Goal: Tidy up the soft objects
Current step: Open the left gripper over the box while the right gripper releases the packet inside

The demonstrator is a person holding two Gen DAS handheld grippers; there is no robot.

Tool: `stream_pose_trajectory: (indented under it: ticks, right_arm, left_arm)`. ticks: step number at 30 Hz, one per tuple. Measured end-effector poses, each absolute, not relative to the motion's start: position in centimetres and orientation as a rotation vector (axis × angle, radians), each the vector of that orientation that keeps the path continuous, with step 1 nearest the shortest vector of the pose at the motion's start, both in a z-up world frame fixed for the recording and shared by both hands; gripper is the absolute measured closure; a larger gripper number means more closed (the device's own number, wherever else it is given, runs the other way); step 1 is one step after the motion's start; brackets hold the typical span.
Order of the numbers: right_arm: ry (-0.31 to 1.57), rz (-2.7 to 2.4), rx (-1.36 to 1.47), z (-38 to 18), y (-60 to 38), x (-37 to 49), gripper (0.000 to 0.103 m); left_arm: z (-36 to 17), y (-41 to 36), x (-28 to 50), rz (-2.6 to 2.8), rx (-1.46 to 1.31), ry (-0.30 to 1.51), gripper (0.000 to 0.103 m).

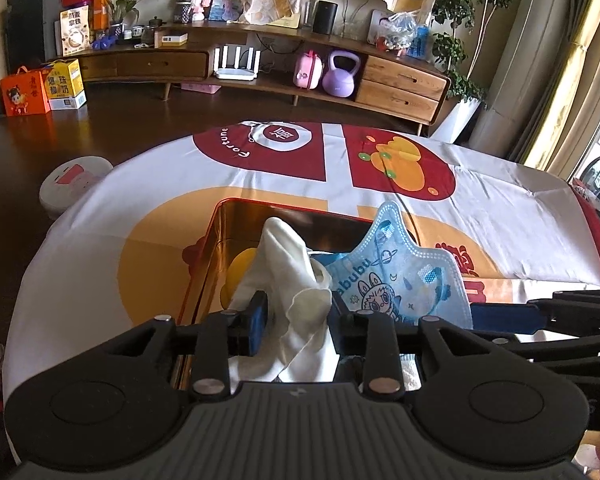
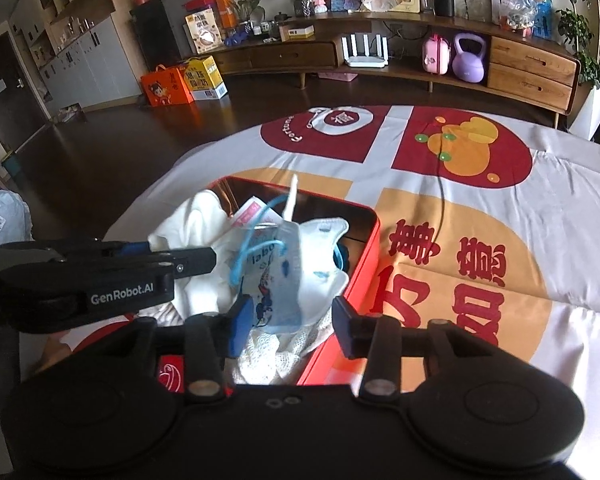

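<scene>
Two spread tongs, left [image 1: 296,316] and right [image 2: 292,320], over one red box [image 2: 364,256] holding two masks.

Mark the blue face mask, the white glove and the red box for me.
blue face mask [image 1: 396,276], left wrist view, on its printed front.
white glove [image 1: 284,264], left wrist view, on its upright fingers.
red box [image 2: 356,280], right wrist view, on its right wall.
</scene>
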State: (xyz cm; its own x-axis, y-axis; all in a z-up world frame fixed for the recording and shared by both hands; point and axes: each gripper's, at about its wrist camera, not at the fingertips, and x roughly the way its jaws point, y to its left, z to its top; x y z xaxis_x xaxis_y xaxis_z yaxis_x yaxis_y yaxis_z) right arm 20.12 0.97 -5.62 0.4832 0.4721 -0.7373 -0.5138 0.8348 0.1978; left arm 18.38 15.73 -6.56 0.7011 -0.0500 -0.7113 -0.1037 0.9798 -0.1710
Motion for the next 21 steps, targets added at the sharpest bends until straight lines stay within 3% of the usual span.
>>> stream_pose_trajectory:
  ticks: [4,5,8,9,16,21]
  right_arm:
    - [0.871,0.611,-0.048,-5.1,0.6,19.5,0.052]
    - [0.869,0.614,-0.046,-5.0,0.5,19.4,0.052]
    - [0.853,0.62,-0.043,-4.6,0.1,18.8,0.051]
    - [0.845,0.622,-0.043,-4.4,-0.1,18.7,0.051]
    - [0.773,0.642,-0.057,-3.0,-1.0,17.1,0.039]
    - [0.724,0.648,-0.057,-2.4,-1.6,15.7,0.037]
  left_arm:
    - [-6.0,15.6,17.6,0.024,-0.201,0.785,0.071]
    - [-5.9,15.5,17.4,0.024,-0.198,0.782,0.067]
    - [-5.3,15.6,16.4,0.025,-0.202,0.748,0.04]
    - [-5.1,15.6,16.0,0.027,-0.203,0.734,0.038]
    - [-3.7,15.5,14.3,0.031,-0.192,0.701,0.038]
    - [-2.9,15.1,12.9,0.03,-0.179,0.686,0.033]
